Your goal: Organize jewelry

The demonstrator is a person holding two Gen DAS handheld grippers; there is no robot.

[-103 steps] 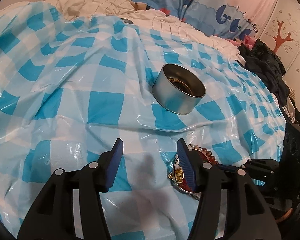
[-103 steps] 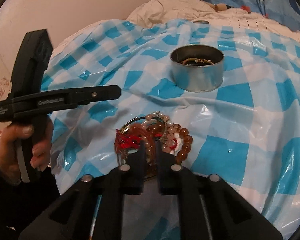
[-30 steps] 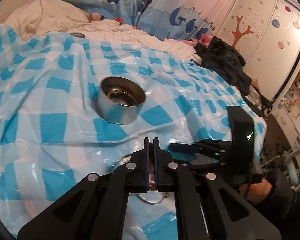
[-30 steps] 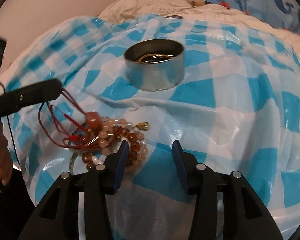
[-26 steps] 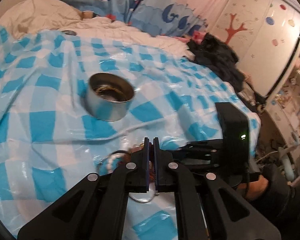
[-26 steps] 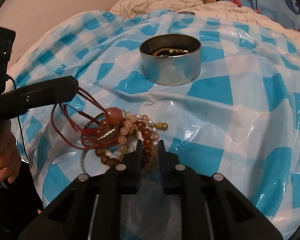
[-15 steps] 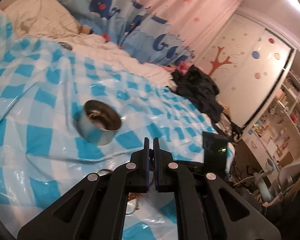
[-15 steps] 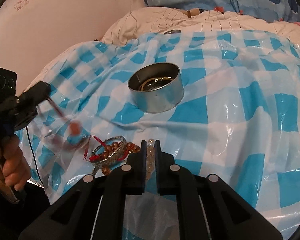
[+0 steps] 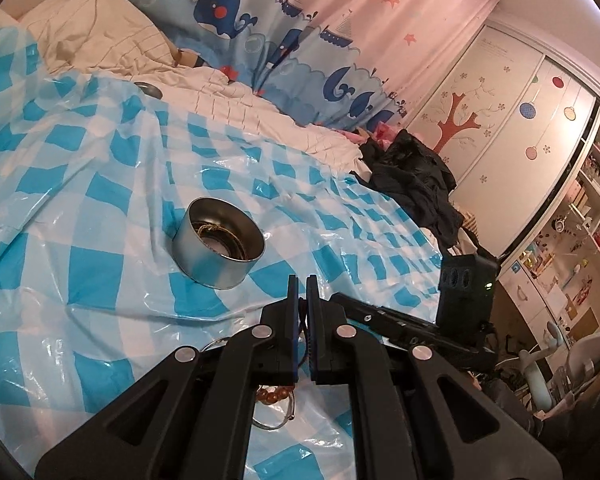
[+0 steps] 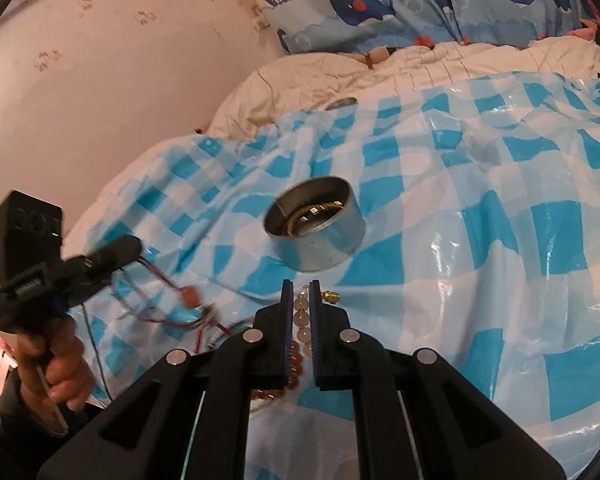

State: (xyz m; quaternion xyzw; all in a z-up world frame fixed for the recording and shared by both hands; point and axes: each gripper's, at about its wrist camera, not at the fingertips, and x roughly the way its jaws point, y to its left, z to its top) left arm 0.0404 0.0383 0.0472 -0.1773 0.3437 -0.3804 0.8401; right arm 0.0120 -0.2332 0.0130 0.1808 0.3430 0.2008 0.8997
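Note:
A round metal tin [image 9: 218, 244] [image 10: 316, 228] with a gold chain inside stands on the blue-checked plastic sheet [image 9: 100, 264]. My left gripper [image 9: 302, 280] [image 10: 134, 246] is shut on a red cord necklace whose orange stone [image 10: 190, 296] dangles blurred above the sheet. My right gripper [image 10: 300, 282] is shut on a pale bead bracelet [image 10: 302, 312] with a gold end bead [image 10: 330, 296], lifted just in front of the tin. Brown beads [image 9: 274, 394] and a silver bangle [image 9: 276, 420] lie below the left fingers.
A cream duvet [image 9: 100, 40] and whale curtain [image 9: 236, 16] lie behind the sheet. A small round lid [image 9: 148, 89] rests at the sheet's far edge. Dark clothes [image 9: 412, 184] are piled at the right. A hand [image 10: 56, 360] grips the left tool.
My right gripper shut on the pale bead bracelet and rose with it. My left gripper lifted, drawing the red cord necklace up and away from the heap of jewelry.

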